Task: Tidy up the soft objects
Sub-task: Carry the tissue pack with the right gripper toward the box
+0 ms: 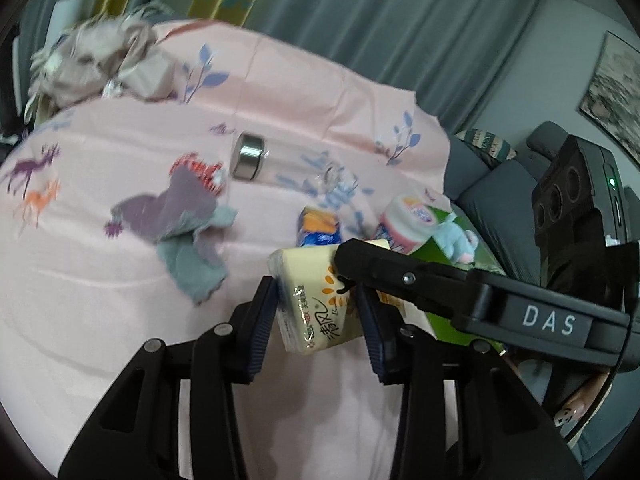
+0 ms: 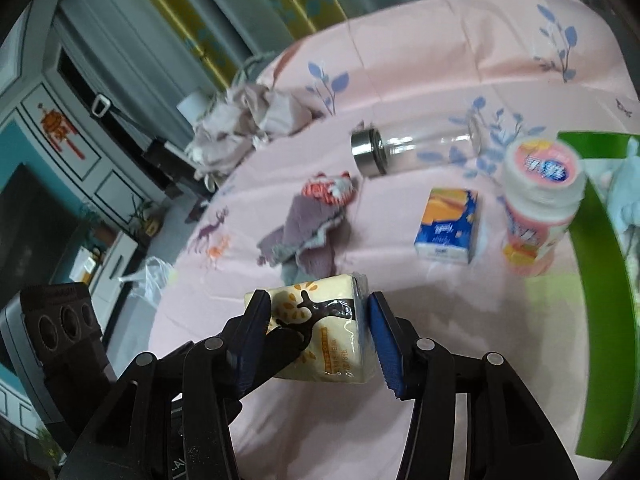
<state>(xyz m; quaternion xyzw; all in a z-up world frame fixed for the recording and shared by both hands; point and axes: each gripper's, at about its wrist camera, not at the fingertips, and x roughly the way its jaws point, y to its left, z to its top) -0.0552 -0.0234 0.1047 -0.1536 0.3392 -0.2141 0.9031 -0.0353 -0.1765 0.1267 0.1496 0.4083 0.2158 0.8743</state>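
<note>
we see one cream plastic-wrapped tissue pack point(image 1: 316, 304) printed with a dark tree and orange leaves, pinched by both the left gripper point(image 1: 316, 312) and right gripper point(image 2: 320, 332) above the pink cloth point(image 1: 120, 300). at two o'clock, a green bin point(image 1: 436, 254) holds one pale blue plush toy point(image 1: 458, 240).

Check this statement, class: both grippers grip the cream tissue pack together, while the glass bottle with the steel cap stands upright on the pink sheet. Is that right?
Not quite. The glass bottle lies on its side on the pink sheet, as the right wrist view shows. The rest holds: the left gripper and right gripper both grip the cream tissue pack.
</note>
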